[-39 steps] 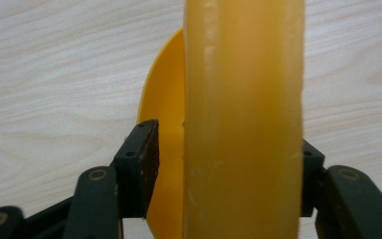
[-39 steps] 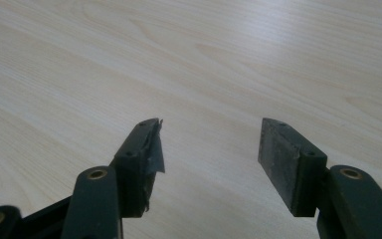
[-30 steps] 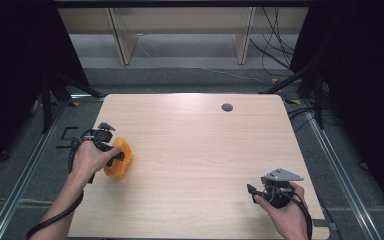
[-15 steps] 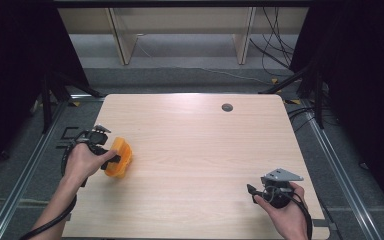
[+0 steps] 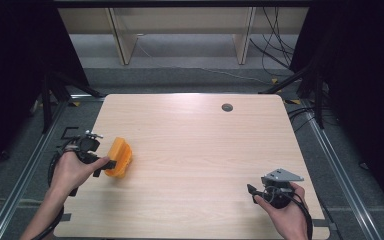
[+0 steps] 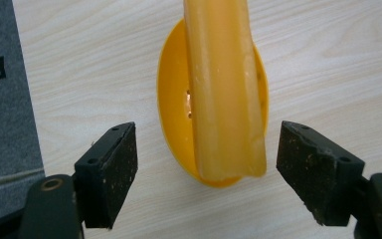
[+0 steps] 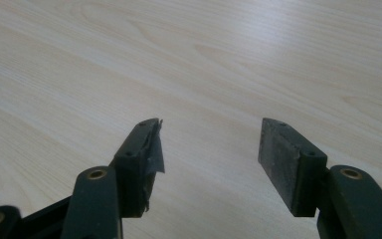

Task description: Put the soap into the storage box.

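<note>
The left gripper (image 6: pixel 206 174) had its jaws spread wide on either side of an orange object (image 6: pixel 219 94), gripping nothing; a yellow rounded part and a paler long piece lay between them, clear of both pads. That object (image 5: pixel 118 157) rested near the left edge of the wooden surface (image 5: pixel 205 150). The right gripper (image 7: pixel 209 164) sat with jaws open and empty over bare wood, held by the right hand (image 5: pixel 285 215) near the front right corner.

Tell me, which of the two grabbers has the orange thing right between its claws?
The left gripper, by the table's left edge: its open jaws stand on both sides of the orange object. The right gripper has bare wood between its jaws.
</note>
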The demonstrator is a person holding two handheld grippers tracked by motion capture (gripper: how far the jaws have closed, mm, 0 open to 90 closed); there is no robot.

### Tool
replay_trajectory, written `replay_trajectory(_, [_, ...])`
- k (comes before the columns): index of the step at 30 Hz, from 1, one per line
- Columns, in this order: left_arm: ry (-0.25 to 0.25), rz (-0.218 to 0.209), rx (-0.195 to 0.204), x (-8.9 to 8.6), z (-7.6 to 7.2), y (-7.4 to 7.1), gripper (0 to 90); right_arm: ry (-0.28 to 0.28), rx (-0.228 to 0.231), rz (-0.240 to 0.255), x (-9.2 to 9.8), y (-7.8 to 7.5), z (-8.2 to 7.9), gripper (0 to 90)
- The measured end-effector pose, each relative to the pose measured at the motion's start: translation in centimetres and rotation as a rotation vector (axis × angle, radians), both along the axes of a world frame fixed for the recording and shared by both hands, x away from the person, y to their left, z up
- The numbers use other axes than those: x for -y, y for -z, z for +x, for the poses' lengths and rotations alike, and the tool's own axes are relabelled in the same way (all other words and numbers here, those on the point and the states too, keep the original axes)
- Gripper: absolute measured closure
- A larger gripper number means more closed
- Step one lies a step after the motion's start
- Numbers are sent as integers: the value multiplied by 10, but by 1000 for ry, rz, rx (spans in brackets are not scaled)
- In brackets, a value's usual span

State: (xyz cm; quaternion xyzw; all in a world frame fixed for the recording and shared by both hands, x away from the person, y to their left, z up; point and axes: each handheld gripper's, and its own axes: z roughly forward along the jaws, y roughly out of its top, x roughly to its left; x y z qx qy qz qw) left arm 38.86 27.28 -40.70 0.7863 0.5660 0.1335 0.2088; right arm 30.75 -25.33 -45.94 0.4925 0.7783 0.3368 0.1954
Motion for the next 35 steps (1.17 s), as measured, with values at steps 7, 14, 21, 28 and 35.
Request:
replay_trajectory(7, [-1,-50,129,-12,-32,13,235,-23,15,-12,1,1,1,424])
replay_trajectory(14, [25,-109,198,-25,-54,38,235,-5,6,3,-1,1,1,424])
replay_trajectory(21, [81,-148,258,-36,-76,65,242,-11,4,2,-1,1,1,424])
replay_trajectory(28, [63,-222,300,-28,-89,88,275,-17,-10,3,-3,0,0,424])
replay_trajectory(35, [65,-218,313,-29,-87,89,273,-30,12,-2,-2,-1,1,425])
